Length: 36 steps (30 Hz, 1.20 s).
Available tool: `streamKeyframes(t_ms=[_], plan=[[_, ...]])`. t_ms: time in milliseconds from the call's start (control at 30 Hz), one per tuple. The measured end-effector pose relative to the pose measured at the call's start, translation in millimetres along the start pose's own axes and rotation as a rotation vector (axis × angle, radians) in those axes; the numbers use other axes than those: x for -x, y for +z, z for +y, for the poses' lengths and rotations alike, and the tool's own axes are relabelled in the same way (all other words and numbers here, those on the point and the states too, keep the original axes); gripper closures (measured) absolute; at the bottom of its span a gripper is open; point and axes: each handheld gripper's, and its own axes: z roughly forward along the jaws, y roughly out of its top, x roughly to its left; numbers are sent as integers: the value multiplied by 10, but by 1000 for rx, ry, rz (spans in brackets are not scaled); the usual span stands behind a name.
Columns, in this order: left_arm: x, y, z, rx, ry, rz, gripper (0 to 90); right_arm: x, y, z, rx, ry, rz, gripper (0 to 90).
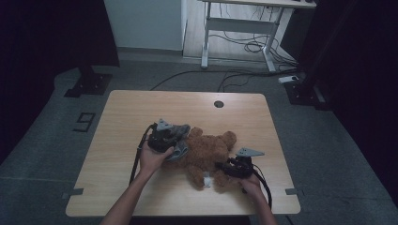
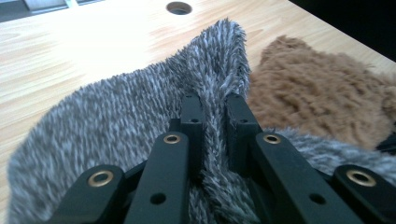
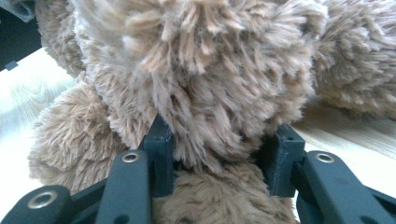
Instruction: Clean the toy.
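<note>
Firmly, left claw (image 2: 215, 105) pinches grey cloth (image 2: 116, 116); right claw (image 3: 219, 140) grips bear (image 3: 210, 70).

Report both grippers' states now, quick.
Left gripper: shut, pinching a fold of the grey furry cloth.
Right gripper: closed on a limb of the brown teddy bear.
</note>
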Motion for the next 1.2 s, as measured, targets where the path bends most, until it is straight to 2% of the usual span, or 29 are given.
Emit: streamKeyframes(t_ms=[200, 300, 500, 600, 733, 833, 967, 1067, 1200], plan=[[-158, -82, -117, -8, -28, 24, 802, 1, 2, -2, -1, -3, -2, 541], [-239, -101, -195, -11, -65, 21, 803, 0, 6, -3, -1, -3, -2, 542], [-416, -114, -405, -40, -115, 58, 804, -1, 9, -3, -4, -3, -5, 546], [-493, -79, -542, -66, -148, 43, 804, 4, 16, -3, -5, 5, -7, 552], [-548, 51, -684, -109, -192, 13, 803, 1, 27, 2, -5, 7, -12, 564], [-564, 91, -669, -93, -204, 3, 805, -3, 50, 25, -8, 0, -20, 575], [-619, 156, -551, -92, -200, 21, 806, 38, 127, 95, -9, -9, -38, 583], [-698, 215, -516, -88, -242, 4, 807, 105, 188, 144, 2, -1, -50, 584], [-731, 160, -477, -72, -247, -4, 806, 159, 198, 180, 2, 5, -48, 583]])
